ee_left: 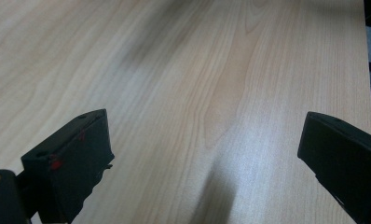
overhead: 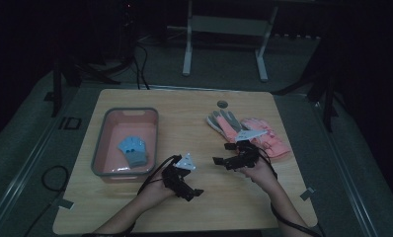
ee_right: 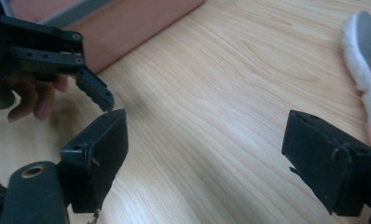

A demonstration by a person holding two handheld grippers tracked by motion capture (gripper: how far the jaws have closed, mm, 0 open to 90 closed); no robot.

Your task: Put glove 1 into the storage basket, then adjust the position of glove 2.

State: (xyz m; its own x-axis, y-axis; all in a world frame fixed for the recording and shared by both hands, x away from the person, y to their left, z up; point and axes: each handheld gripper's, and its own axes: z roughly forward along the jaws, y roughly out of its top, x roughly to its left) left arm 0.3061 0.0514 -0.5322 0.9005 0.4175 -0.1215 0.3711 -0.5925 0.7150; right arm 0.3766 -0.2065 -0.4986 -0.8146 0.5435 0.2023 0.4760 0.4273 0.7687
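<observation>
A grey-and-pink glove and a pink glove lie side by side on the right part of the wooden table. A blue-and-grey glove lies inside the pink bin at the left. My right gripper stands open just in front of the glove pair, its jaws pointing left over bare wood. A grey glove fingertip shows at that view's right edge. My left gripper is open near the table's front middle, nothing between its jaws.
The bin's pink wall and the left gripper with fingers of the hand holding it appear in the right gripper view. A small round grey disc is set in the tabletop at the back. A white frame stands beyond the table.
</observation>
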